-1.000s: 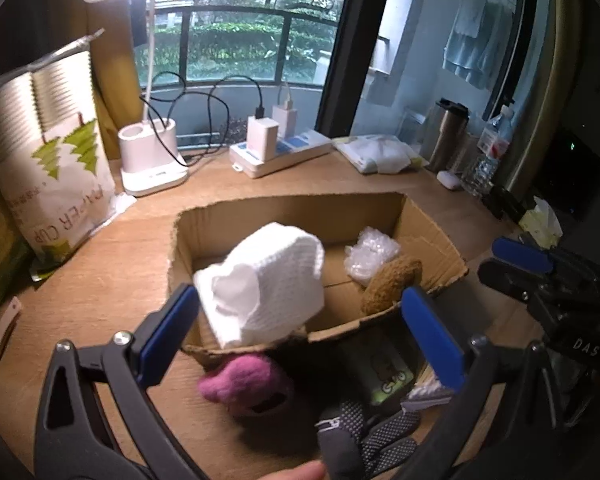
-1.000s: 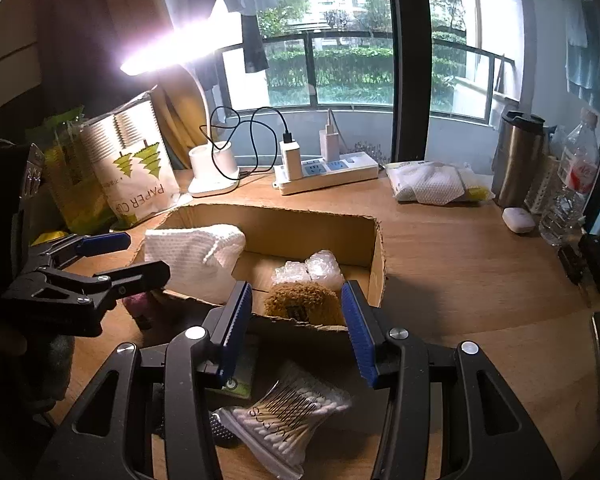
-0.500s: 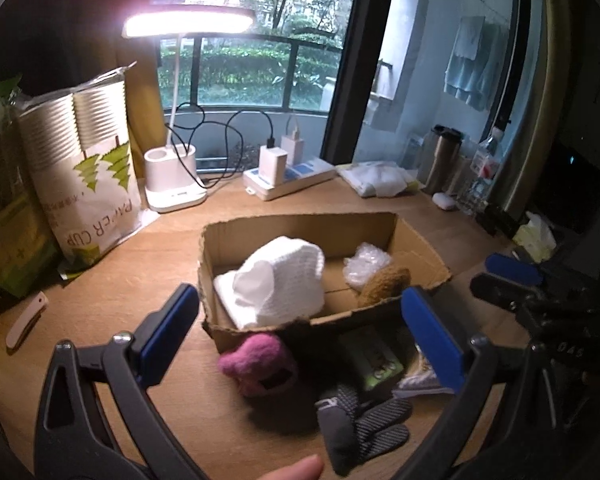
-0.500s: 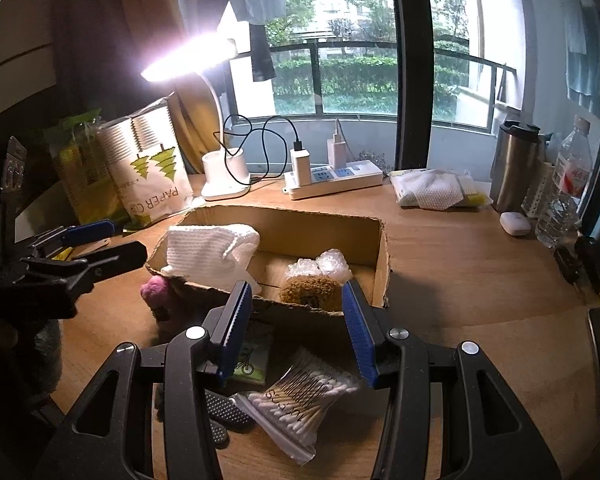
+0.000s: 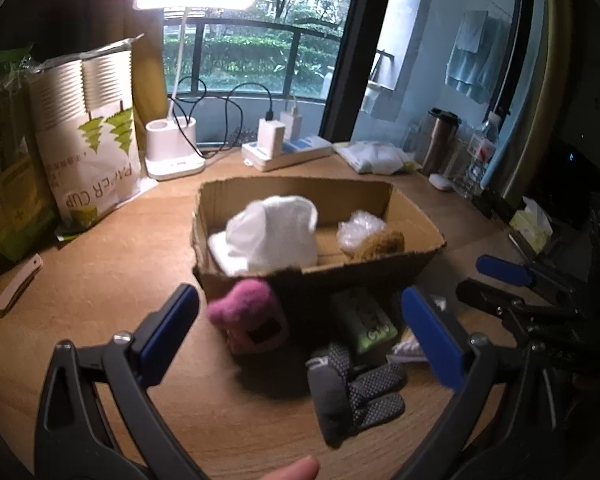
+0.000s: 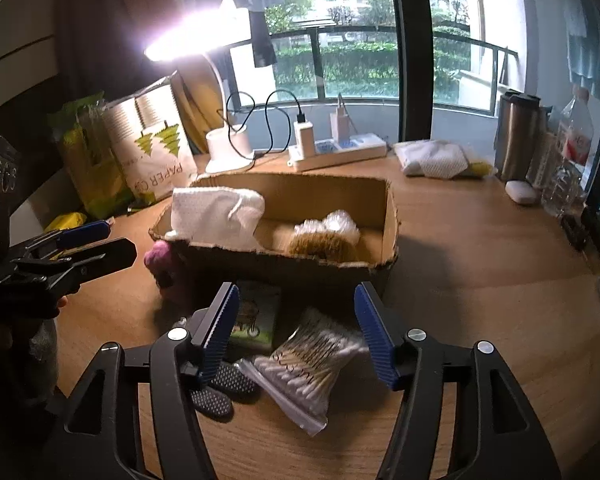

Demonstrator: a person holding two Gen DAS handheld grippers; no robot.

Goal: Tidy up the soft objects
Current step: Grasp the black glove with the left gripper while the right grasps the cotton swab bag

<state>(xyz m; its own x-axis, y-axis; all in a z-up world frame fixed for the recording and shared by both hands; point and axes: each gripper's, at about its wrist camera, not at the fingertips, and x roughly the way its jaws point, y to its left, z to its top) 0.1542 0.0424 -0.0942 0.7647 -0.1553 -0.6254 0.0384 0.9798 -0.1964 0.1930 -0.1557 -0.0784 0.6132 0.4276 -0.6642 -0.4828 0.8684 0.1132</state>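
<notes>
Nearest to you, your right hand-held gripper [image 6: 296, 330] hangs over the front of the tabletop [image 6: 480, 288] with its blue pads apart and opening wider; a clear bag of cotton swabs [image 6: 308, 360] lies on the wood below the gap, and the pads do not press on it. Just left of that bag sits a small green packet [image 6: 254, 322], and a grey dotted glove [image 6: 220, 390] shows under the left finger.

Your left hand-held gripper [image 5: 300, 320] is spread wide with nothing clamped. The grey dotted glove [image 5: 352, 396] lies flat on the tabletop [image 5: 100, 300] below it, and a pink fuzzy soft item [image 5: 250, 318] sits just beyond, touching the front wall of the cardboard box [image 5: 364, 276]. From the right wrist view the same pink item [image 6: 164, 260] is tucked against the box's front left corner, outside it.

Inside the cardboard box [image 6: 324, 196], a white knitted cloth [image 5: 272, 236] stands bunched at the left, while a brown fuzzy item [image 5: 380, 244] and a crinkled clear plastic bundle [image 5: 360, 226] rest together at the right.

Farther back, a paper cup pack [image 5: 92, 140] stands at the left, a lit desk lamp [image 5: 180, 80] beside it, and a white power strip [image 5: 288, 152] with chargers. A folded white cloth [image 6: 436, 158], a steel flask [image 6: 516, 132] and a water bottle [image 6: 572, 152] line the far right by the window.
</notes>
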